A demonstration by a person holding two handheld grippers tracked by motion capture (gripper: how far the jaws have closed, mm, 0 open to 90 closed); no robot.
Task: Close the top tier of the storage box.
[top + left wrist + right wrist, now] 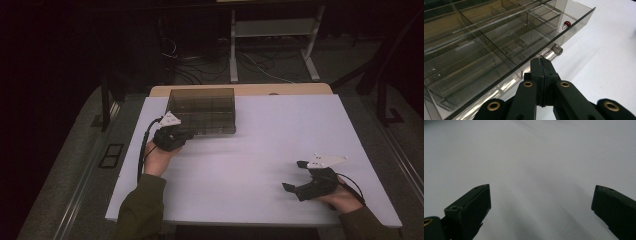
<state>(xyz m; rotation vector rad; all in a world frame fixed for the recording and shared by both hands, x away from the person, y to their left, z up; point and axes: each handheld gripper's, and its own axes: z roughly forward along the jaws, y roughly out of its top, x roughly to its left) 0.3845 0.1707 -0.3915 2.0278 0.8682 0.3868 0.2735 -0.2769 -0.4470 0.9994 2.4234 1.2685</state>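
A smoky see-through box (202,110) with several compartments stands at the back left of the white table top (260,145). My left gripper (189,133) is shut, its tips right at the box's front left edge. In the left gripper view the jaws (541,61) press together just below the box's thin front rim (564,32), beside a clear cylindrical knob (555,51); I see nothing between them. A small red knob (567,23) sits farther along that front. My right gripper (295,175) is open near the front right, its jaws (540,195) wide apart over bare table.
Past the table's far edge are a white metal stand (272,40) and loose cables on the dark floor. The table's wooden rim (250,90) shows behind the box. A person's sleeves come in at the bottom.
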